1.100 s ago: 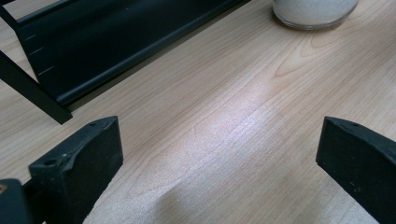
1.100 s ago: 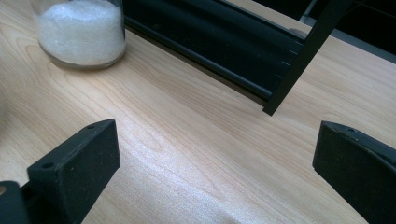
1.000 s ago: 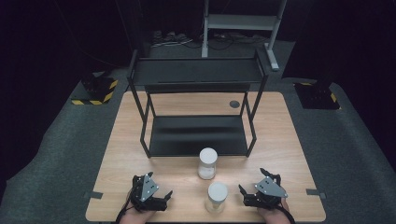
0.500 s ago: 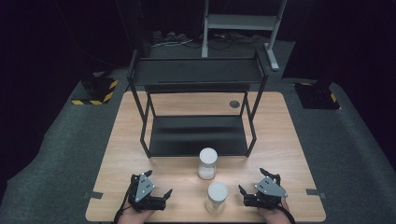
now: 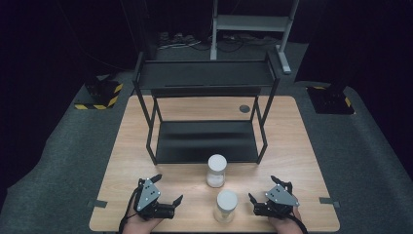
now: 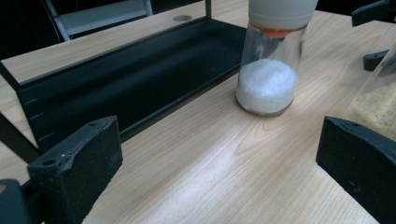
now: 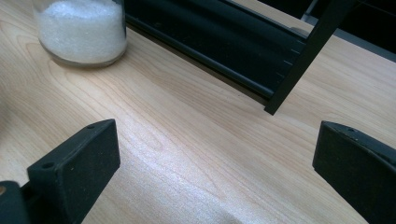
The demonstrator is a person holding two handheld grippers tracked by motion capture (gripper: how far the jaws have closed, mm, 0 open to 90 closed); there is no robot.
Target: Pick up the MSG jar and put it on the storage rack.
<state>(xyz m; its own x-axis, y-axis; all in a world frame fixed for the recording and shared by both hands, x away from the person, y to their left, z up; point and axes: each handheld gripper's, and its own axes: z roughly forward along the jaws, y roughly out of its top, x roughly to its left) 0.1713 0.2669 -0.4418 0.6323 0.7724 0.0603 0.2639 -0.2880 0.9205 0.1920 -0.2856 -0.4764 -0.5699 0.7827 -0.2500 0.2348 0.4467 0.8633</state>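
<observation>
Near jar (image 5: pixel 226 205) between both claws, untouched

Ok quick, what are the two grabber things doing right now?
Left gripper: open, holding nothing.
Right gripper: open, holding nothing.

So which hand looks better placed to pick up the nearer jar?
Probably the right gripper: its open jaws sit just beside the nearer jar. The left gripper is open too, but farther off.
</observation>
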